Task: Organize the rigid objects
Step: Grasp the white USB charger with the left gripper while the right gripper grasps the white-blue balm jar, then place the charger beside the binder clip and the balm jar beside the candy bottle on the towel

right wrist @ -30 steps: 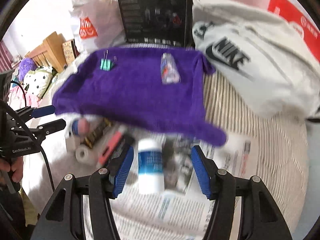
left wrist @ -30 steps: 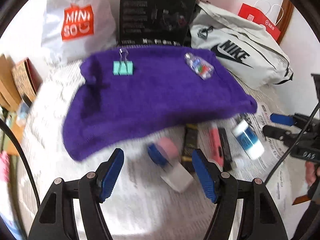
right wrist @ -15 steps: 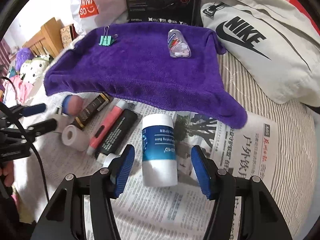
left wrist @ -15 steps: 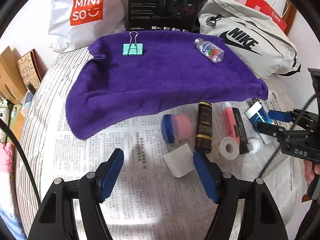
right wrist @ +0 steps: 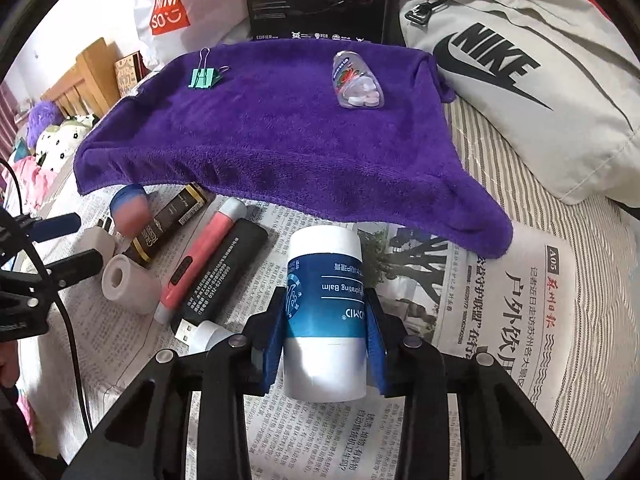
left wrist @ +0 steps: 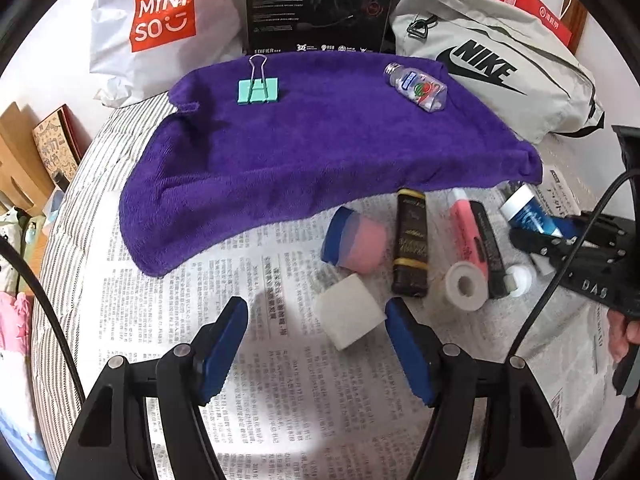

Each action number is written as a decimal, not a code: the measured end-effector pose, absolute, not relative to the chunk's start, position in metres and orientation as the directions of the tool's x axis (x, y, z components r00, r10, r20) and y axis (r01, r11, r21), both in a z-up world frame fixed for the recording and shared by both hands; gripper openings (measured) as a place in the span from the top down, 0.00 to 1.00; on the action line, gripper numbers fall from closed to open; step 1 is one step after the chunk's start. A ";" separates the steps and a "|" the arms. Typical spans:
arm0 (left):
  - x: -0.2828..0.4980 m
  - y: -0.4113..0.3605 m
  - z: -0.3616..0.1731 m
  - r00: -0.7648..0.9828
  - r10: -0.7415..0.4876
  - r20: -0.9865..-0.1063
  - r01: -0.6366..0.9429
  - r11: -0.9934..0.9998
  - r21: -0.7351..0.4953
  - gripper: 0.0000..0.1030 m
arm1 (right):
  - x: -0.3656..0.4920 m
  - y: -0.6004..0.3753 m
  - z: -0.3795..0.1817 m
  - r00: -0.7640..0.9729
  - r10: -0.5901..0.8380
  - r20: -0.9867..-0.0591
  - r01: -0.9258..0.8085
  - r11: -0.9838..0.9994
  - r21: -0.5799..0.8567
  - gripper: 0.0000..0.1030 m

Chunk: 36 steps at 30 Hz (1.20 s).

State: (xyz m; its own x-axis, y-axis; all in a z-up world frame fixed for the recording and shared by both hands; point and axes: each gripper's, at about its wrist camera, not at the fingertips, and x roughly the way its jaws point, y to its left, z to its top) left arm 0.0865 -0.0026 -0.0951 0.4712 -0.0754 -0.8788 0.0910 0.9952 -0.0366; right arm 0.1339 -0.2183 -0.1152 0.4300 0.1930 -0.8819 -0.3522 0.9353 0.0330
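Observation:
A white and blue balm bottle (right wrist: 324, 280) lies on the newspaper, and my right gripper (right wrist: 325, 298) is closing on it, its blue pads (right wrist: 280, 320) pressed against both sides. My left gripper (left wrist: 316, 316) is open just above the paper. A white block (left wrist: 346, 312) lies between its fingertips, nearer the right one and touching neither. Beside the block lie a pink and blue cup (left wrist: 356, 240), a black and gold tube (left wrist: 410, 240), a pink marker (left wrist: 466, 228), a black USB stick (left wrist: 486, 240) and a white tape roll (left wrist: 466, 286). A green binder clip (right wrist: 204, 76) and a small clear bottle (right wrist: 356, 80) rest on the purple towel (right wrist: 280, 132).
Newspaper (right wrist: 520, 300) covers striped bedding. Behind the towel stand a black box (left wrist: 320, 4), a white Miniso bag (left wrist: 160, 20) and a grey Nike bag (left wrist: 480, 68). Wooden furniture (right wrist: 80, 84) is at the left. A hand (left wrist: 624, 332) holds the right gripper's handle.
The right gripper sank over the balm bottle and its jaws closed in onto it. The left gripper dropped slightly toward the white block and stayed open.

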 end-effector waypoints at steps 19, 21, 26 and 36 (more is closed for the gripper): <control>0.091 0.003 -0.101 0.498 -0.122 -0.859 0.126 0.990 -0.068 0.75 | 0.134 -0.225 -0.116 0.454 0.197 -0.869 -0.284 0.956 0.068 0.65; 0.091 0.006 -0.099 0.495 -0.138 -0.858 0.133 0.988 -0.082 0.75 | 0.135 -0.226 -0.115 0.452 0.203 -0.869 -0.284 0.956 0.075 0.65; 0.092 0.022 -0.091 0.506 -0.162 -0.847 0.116 0.986 -0.119 0.75 | 0.134 -0.232 -0.108 0.451 0.214 -0.866 -0.284 0.955 0.088 0.65; 0.103 0.041 -0.061 0.548 -0.187 -0.815 0.129 0.982 -0.139 0.75 | 0.133 -0.235 -0.080 0.461 0.273 -0.844 -0.329 0.936 0.123 0.65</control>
